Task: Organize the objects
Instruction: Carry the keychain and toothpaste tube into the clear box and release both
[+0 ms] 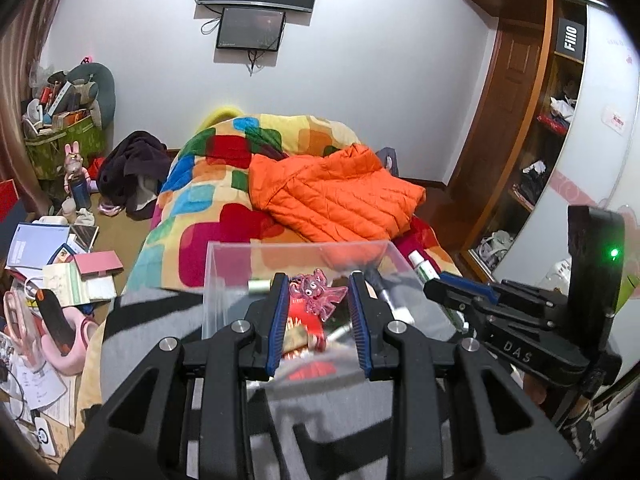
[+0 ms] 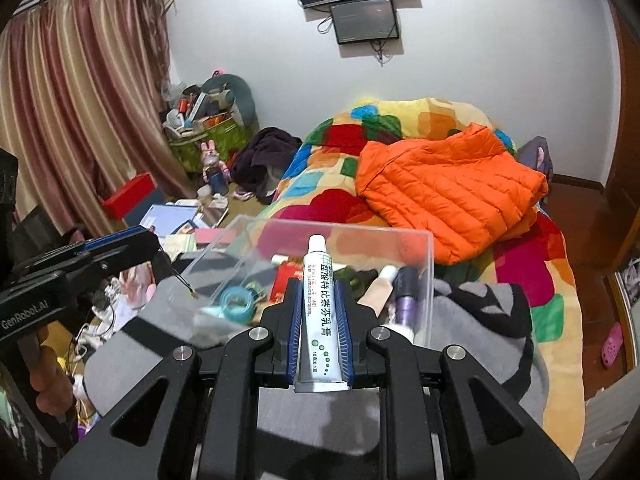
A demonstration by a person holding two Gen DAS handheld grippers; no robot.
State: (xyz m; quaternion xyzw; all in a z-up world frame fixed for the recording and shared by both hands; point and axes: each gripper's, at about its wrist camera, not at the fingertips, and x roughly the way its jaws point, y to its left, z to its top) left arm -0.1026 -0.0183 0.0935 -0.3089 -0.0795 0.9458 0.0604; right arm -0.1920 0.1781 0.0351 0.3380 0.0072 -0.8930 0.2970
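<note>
A clear plastic box [image 1: 296, 243] [image 2: 428, 264] sits on a grey and black cloth on the bed, below both grippers. My left gripper [image 1: 318, 277] is shut on a pink see-through charm [image 1: 316, 296], lifted above the box. A red and gold piece shows just under the charm. My right gripper [image 2: 317, 282] is shut on a white ointment tube [image 2: 319, 308] with green print, cap pointing away. In the box lie a teal tape roll [image 2: 236, 302], a purple bottle [image 2: 406, 286] and a beige tube [image 2: 380, 288]. Each gripper shows in the other's view: right gripper [image 1: 460, 286], left gripper [image 2: 120, 242].
A patchwork blanket [image 1: 224, 200] covers the bed, with an orange puffer jacket [image 1: 336, 196] [image 2: 452, 196] behind the box. Books, papers and a full green bin [image 1: 60, 148] crowd the floor at left. A wooden wardrobe [image 1: 516, 128] stands at right.
</note>
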